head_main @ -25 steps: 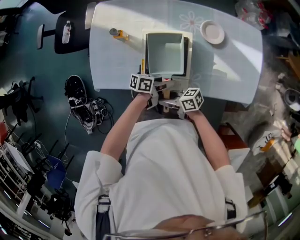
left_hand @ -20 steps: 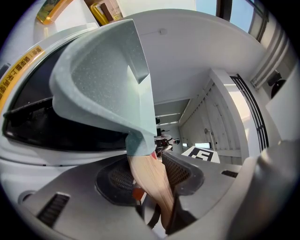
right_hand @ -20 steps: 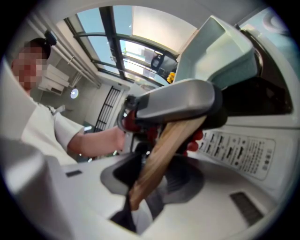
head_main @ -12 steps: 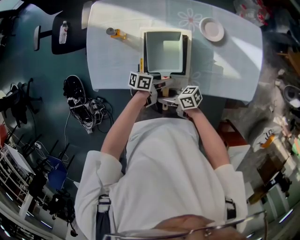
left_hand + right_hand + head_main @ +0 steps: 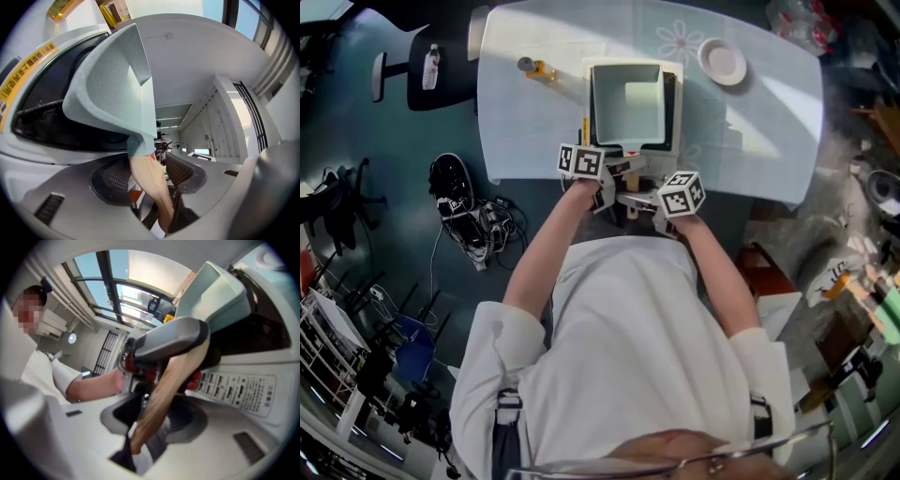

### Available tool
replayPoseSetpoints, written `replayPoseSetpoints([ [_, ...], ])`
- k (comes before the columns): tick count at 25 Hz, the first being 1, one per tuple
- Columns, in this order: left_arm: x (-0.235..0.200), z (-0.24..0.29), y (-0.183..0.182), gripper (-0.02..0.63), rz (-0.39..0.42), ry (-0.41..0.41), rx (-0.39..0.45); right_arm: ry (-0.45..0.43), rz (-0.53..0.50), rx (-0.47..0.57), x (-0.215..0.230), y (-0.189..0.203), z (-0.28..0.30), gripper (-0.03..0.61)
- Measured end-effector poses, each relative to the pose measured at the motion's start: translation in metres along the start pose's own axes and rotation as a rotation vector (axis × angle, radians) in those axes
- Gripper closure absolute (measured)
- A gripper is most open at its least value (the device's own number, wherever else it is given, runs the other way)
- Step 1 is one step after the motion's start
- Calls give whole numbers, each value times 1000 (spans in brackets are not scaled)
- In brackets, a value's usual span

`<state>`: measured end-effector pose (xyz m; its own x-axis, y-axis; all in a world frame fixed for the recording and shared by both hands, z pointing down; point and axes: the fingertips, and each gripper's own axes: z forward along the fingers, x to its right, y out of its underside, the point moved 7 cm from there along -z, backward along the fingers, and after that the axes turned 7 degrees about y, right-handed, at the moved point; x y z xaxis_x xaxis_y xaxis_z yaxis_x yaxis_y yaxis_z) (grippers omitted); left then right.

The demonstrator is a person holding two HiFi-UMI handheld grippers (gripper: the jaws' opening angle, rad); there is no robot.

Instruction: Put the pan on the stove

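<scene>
A square pale-green pan (image 5: 626,108) with a wooden handle sits on the white stove (image 5: 678,103) at the table's near edge. Both grippers meet at that handle, just off the table edge. My left gripper (image 5: 614,180) has the handle (image 5: 150,183) between its jaws, which are opening: a gap shows beside the right pad (image 5: 185,171). The pan's body (image 5: 112,89) rises over the stove's black top (image 5: 47,101). My right gripper (image 5: 157,420) is shut on the handle (image 5: 164,390) lower down, from the other side. The left gripper's finger (image 5: 168,341) crosses above it.
A white plate (image 5: 724,63) lies at the table's far right and a small yellow object (image 5: 539,68) at the far left. The stove's control panel (image 5: 239,390) faces me. An office chair (image 5: 422,66) and tangled cables (image 5: 473,220) are on the floor to the left.
Hardly anything differs: the pan stays on the stove and both grippers stay at its handle, with only a slight shift of the view.
</scene>
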<state>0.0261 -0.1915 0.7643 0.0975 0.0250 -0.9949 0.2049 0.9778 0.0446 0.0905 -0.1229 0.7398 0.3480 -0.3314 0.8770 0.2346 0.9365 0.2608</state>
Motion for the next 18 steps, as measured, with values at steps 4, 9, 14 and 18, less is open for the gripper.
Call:
replayPoseSetpoints([
  [4,3,-6,-4,349,6,-16,26,10,15,27,-1,-3,-4,382],
  [9,9,-17,-6,333,39,-48,42,67,8,71,3,-5,-16,356],
  [14,13,-32,-2,328,74,-99,65,135,-16,119,9,-4,-33,354],
  [18,18,-48,2,328,103,-145,92,185,-49,152,7,-8,-45,354],
])
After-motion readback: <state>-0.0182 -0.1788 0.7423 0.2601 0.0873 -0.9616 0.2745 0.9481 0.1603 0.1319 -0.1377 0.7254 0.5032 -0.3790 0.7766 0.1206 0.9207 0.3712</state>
